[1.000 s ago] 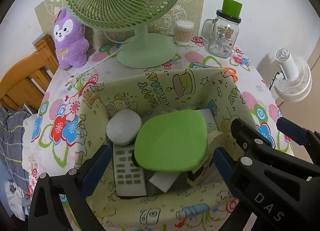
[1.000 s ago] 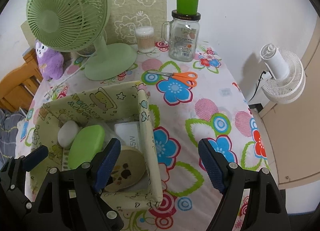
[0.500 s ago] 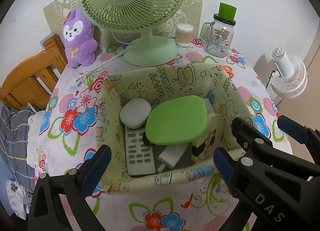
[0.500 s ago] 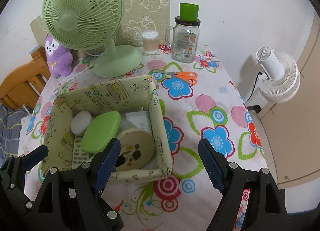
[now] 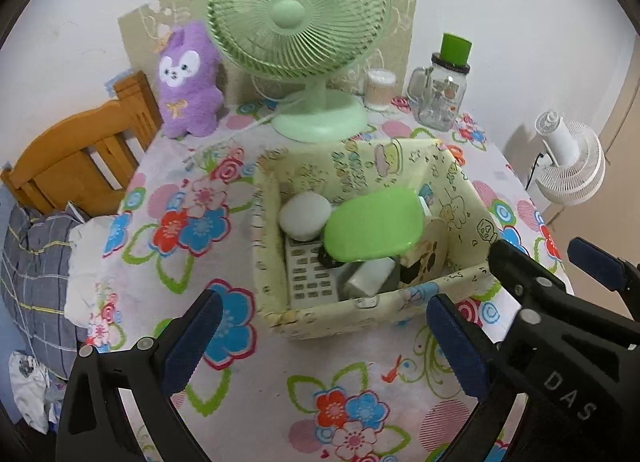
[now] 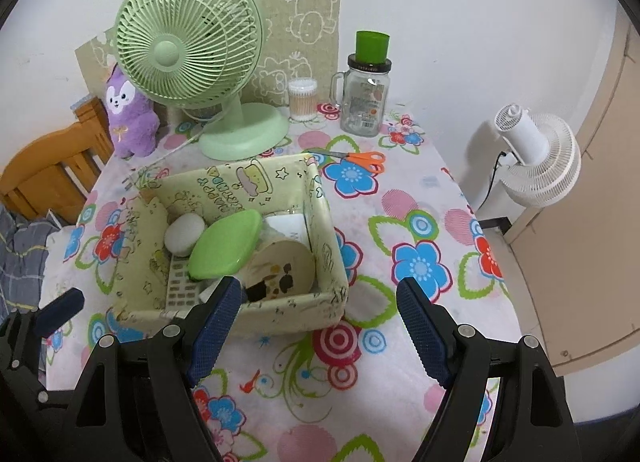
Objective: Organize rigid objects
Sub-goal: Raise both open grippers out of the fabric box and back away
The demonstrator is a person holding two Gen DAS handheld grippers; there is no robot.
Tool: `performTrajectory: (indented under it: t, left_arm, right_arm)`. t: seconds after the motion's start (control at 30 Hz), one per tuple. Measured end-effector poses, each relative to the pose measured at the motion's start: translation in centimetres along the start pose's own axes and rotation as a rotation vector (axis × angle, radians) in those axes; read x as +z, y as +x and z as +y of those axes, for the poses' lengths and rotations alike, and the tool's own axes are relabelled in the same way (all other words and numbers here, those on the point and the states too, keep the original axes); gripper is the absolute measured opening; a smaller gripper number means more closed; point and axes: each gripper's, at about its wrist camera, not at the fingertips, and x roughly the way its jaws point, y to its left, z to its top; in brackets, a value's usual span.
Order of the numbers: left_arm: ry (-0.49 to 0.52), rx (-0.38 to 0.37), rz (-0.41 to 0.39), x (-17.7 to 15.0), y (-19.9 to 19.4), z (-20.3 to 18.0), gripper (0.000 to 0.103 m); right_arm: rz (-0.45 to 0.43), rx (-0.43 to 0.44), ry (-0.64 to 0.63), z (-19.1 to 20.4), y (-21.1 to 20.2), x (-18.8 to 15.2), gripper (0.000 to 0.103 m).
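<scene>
Sitting on the flowered table (image 6: 400, 221) just ahead of both tongs, the yellow cartoon box (image 6: 320, 221) holds a green lid (image 6: 226, 248), white pouch (image 6: 184, 234) and remote (image 5: 310, 278), while left tongs (image 5: 320, 346) and right tongs (image 6: 320, 326) gape empty.

The left gripper (image 5: 320, 336) points steeply downward, its two blue-padded fingers (image 5: 192, 342) spread wide with nothing between them. The right gripper (image 6: 320, 326) is tilted down at much the same angle, its jaws likewise held well apart and empty, blue pads (image 6: 422, 330) facing each other. The two sit side by side at the near edge of the scene, each visible in the other's wrist view.
</scene>
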Motion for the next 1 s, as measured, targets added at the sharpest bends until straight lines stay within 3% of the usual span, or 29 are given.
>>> performTrajectory:
  t: [0.4, 0.73, 1.0]
  left_arm:
    - [-0.034, -0.003, -0.038, -1.4, -2.2, 1.0, 0.103]
    - [-0.078, 0.05, -0.079, -0.7, -5.2, 1.1, 0.103]
    - [-0.076, 0.07, -0.136, 1.0, -9.0, 1.0, 0.103]
  right_arm:
    - [-0.028, -0.016, -0.014, -1.2, -2.9, -1.3, 0.087]
    - [-0.055, 0.057, 0.01, -4.2, -4.3, -0.4, 0.088]
    - [-0.107, 0.107, 0.004, -3.9, -7.6, 0.7, 0.088]
